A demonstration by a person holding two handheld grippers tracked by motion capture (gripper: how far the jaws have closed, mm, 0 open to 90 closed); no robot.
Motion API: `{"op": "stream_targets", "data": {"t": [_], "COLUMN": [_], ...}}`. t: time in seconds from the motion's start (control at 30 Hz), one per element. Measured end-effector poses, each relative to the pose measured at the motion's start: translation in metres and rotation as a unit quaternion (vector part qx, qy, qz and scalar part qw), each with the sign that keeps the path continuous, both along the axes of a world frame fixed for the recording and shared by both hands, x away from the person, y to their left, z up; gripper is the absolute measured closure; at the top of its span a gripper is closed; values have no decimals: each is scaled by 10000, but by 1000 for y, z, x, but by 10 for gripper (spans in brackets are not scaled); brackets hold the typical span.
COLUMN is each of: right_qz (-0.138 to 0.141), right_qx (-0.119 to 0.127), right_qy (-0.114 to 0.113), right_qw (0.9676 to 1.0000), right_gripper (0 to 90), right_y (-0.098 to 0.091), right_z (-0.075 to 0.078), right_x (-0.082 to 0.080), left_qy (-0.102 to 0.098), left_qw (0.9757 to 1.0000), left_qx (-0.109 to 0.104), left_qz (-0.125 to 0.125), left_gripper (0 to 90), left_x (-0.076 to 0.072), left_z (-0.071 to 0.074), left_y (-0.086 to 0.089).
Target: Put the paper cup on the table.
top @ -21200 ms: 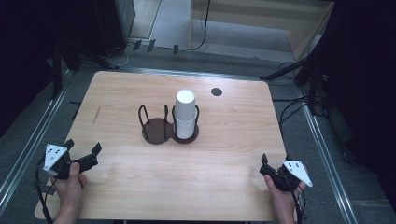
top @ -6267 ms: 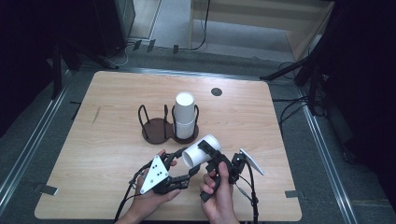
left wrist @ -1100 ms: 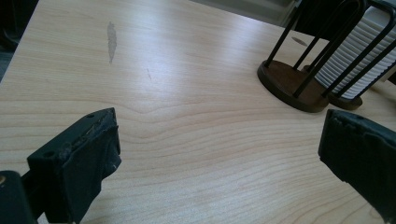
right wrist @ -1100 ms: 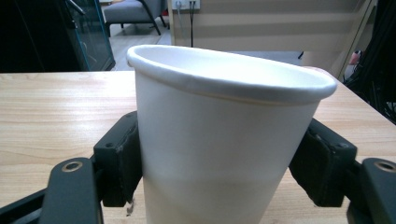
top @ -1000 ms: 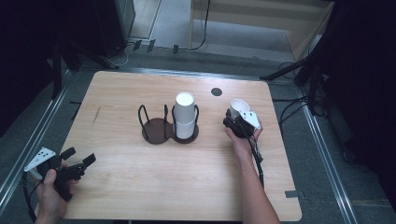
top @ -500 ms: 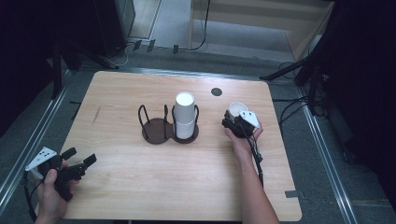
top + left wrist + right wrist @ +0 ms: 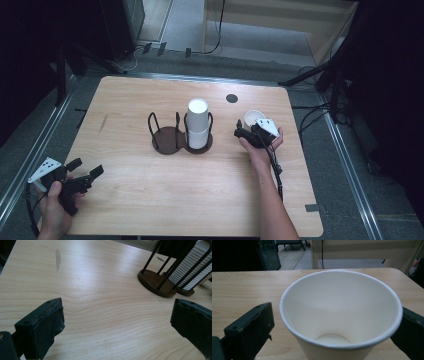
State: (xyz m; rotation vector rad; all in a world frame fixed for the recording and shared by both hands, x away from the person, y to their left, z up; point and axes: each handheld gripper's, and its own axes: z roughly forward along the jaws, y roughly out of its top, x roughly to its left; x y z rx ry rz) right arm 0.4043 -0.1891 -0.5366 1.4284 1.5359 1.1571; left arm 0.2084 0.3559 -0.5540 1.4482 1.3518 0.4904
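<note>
Right gripper (image 7: 248,134) jaws have just been opening; the white paper cup (image 7: 340,315) is seen upright between them, pads off it, on the wooden table (image 7: 150,205) right of the cup holder (image 7: 169,139). Left gripper (image 7: 82,172) is held open, empty, near the table's left corner. No writing is legible.

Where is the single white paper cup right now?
High view: the single white paper cup stands upright on the wooden table, right of the cup stack, between the right gripper's open jaws.
</note>
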Motion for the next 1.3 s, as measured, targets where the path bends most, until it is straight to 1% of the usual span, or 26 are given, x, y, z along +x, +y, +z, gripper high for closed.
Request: {"op": "stream_targets", "data": {"t": [0.03,0.13,0.3,0.4,0.43,0.6,0.73,0.8,0.93,1.17,1.2,1.23,1.3], "right_qz": [37,44,72,123,152,181,201,198,228,297,297,303,298], "right_qx": [-55,-80,-22,25,51,95,102,86,118,108,108,122,102], "right_qy": [-43,-63,-98,-116,-165,-193,-250,-269,-368,-431,-431,-451,-471], "right_qw": [10000,9999,9999,9999,9997,9996,9994,9994,9990,9986,9986,9984,9984], "right_gripper": [0,0,0,0,0,0,0,0,0,0,0,0,0], "right_y": [0,0,-3,-4,-5,-7,-13,-14,-19,-29,-29,-32,-35], "right_z": [1,1,7,12,15,20,25,26,31,37,37,38,38], "right_x": [-1,-4,-10,-14,-18,-25,-35,-36,-45,-62,-62,-66,-70], "left_qy": [1,1,-1,2,5,7,1,2,4,3,4,3,0], "left_qw": [10000,10000,10000,10000,10000,10000,10000,10000,10000,10000,10000,10000,10000], "left_qx": [-5,-3,3,14,20,42,44,47,45,48,49,53,51], "left_qz": [5,6,5,6,5,0,3,4,5,10,11,13,16], "left_gripper": [0,0,0,0,0,0,0,0,0,0,0,0,0], "left_x": [0,0,0,0,0,0,0,0,0,0,0,0,0], "left_z": [0,0,0,0,0,0,0,0,0,0,0,0,0], "left_y": [0,0,0,-1,-1,-1,-1,-1,-1,-1,-1,-1,-2]}}
